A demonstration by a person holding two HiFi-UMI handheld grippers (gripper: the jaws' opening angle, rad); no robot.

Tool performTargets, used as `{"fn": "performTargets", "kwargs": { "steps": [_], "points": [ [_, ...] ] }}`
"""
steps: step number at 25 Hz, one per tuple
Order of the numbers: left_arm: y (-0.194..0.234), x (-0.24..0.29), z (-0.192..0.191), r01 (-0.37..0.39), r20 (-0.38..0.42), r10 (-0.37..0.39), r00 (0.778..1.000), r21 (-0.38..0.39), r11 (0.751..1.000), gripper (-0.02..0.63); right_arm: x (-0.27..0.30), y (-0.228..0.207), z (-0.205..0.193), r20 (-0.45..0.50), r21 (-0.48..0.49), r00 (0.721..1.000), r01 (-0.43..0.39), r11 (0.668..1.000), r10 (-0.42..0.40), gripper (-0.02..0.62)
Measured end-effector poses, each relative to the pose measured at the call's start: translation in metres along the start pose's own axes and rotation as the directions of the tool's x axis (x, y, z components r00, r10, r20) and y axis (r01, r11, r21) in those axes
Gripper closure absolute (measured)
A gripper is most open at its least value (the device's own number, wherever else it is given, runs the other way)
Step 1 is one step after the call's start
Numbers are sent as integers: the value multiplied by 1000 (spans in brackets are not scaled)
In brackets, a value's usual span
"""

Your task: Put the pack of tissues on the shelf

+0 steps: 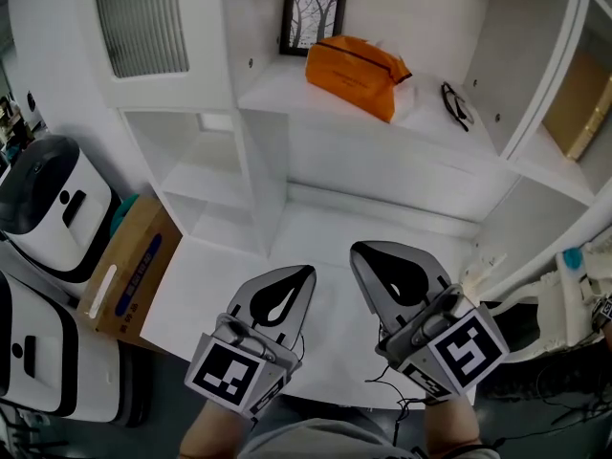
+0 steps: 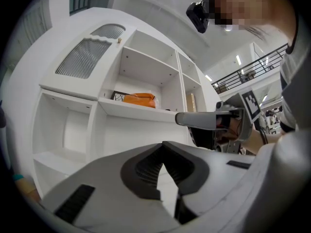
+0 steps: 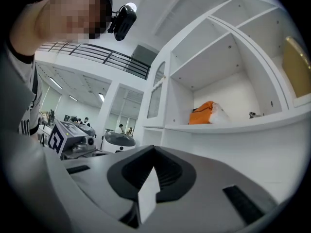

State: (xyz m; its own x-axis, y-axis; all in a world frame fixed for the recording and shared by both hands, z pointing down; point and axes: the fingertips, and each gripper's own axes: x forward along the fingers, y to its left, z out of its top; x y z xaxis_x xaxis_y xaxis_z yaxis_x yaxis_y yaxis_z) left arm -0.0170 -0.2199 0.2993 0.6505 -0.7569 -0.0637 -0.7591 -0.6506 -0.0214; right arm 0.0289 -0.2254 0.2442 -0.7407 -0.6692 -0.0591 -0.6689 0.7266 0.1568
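Both forearms came in from the bottom edge of the head view, left forearm (image 1: 208, 436) and right forearm (image 1: 449, 430), side by side. Each held its claw about level, pointed at the white shelf unit, low over the white desk (image 1: 206, 285). The marker cubes faced up toward the camera. The right claw (image 1: 356, 251) sat slightly further forward than the left claw (image 1: 307, 272), and the two were near each other but apart.

The pack of tissues (image 1: 356, 73) (orange wrap, white showing at one end) lay on the shelf (image 1: 306, 113), well apart from both claws. Its long axis ran roughly along the shelf's width, slanted in the head view from upper left to lower right. The upper-left end was just beside a framed picture (image 1: 313, 17) at the back. The white end pointed toward a pair of glasses (image 1: 456, 103) lying on the same shelf.

Left claw: tips met in its own view, only the teardrop gap behind them, nothing between the jaws. Right claw: same, jaws closed tip to tip and empty. Neither touched the pack, the shelf or the desk, as far as the views showed.

A cardboard box (image 1: 129, 266) stood on the floor left of the desk.
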Motion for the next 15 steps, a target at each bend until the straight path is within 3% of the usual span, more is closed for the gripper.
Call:
{"fn": "performTargets", "kwargs": {
  "steps": [7,11,15],
  "points": [
    [-15,-2,-1,-6,1,6,1000,2,1000,580,-15,11,-19,-19,42,1000,-14,999,14,584],
    [-26,-4,-4,-8,-50,7,999,-35,999,580,-22,16,-24,-23,56,999,-24,998,25,584],
    [-31,-4,5,-12,1,12,1000,3,1000,580,-27,20,-26,-24,62,999,-37,997,39,586]
  ]
}}
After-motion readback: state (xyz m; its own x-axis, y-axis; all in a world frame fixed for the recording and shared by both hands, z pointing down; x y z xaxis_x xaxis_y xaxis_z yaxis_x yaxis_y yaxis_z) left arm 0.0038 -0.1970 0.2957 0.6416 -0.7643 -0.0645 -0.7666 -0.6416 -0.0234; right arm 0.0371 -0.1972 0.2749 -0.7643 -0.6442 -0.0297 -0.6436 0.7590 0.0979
